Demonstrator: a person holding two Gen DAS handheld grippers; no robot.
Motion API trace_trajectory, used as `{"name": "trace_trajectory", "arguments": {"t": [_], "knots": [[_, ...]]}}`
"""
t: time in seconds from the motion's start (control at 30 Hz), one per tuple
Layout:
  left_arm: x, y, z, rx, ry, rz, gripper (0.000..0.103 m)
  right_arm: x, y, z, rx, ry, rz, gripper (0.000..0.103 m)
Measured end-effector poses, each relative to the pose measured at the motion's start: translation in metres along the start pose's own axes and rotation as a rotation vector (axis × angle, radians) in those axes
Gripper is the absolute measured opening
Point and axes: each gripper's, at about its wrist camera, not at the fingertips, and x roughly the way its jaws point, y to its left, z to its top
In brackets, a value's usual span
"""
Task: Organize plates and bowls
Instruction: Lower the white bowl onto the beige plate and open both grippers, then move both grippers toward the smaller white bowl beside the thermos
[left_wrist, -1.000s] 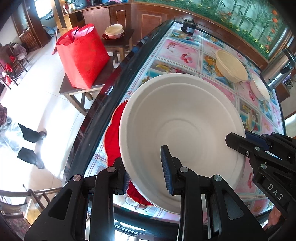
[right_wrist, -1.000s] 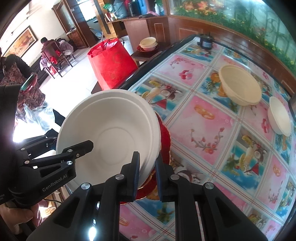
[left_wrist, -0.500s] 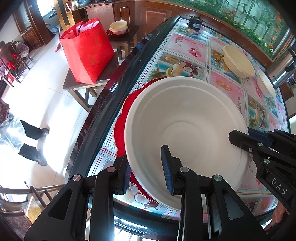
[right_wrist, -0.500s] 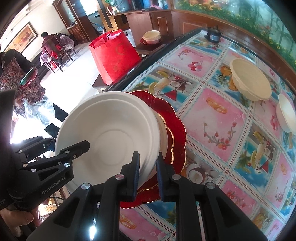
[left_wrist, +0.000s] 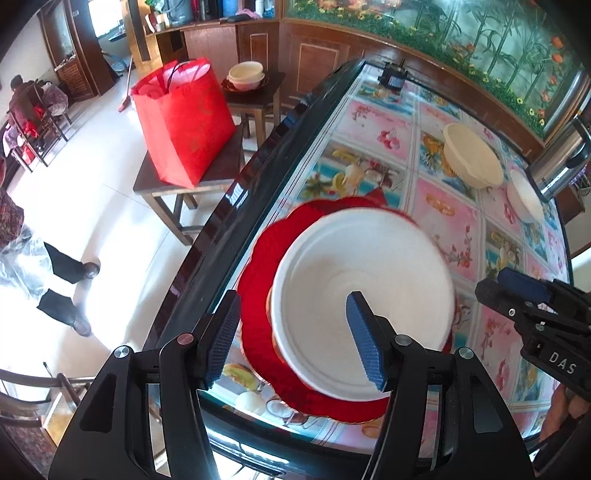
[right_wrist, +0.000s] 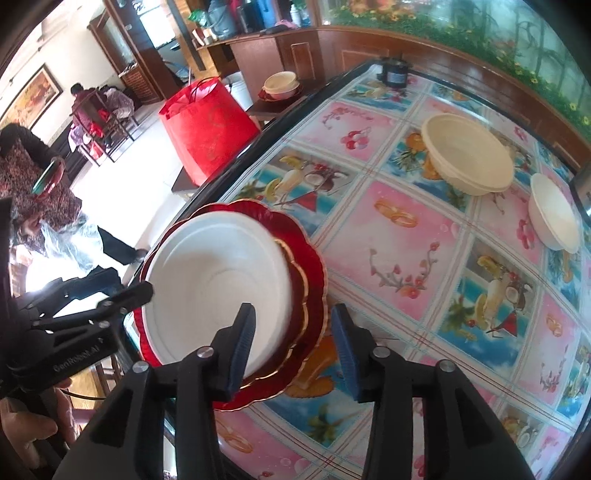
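A white bowl (left_wrist: 364, 280) sits on stacked red plates (right_wrist: 310, 280) at the table's (right_wrist: 424, 266) edge, while left gripper (left_wrist: 293, 341) and right gripper (right_wrist: 293, 349) have just opened, gripping nothing.

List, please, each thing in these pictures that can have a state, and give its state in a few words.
White bowl: released, upright on the red plates.
Red plates: stacked on the table.
Left gripper: open, jaws just opened, bowl rim between them.
Right gripper: open, jaws just opened.
Cream bowl: upright, empty.
Small white bowl: upright, empty.
Red bag: open on top.
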Motion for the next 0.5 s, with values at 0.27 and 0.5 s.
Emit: {"name": "trace_trajectory", "arguments": {"t": [0.27,0.5], "knots": [[-0.006,-0.053,0.017,0.086,-0.015,-0.076,0.064,-0.012,-0.051,-0.010,0.126,-0.017,-0.050,0.057],[-0.003,-0.115,0.022,0.189,0.003,-0.157,0.064,-0.027,-0.089,-0.022,0.215,-0.033,-0.094,0.059]]}}
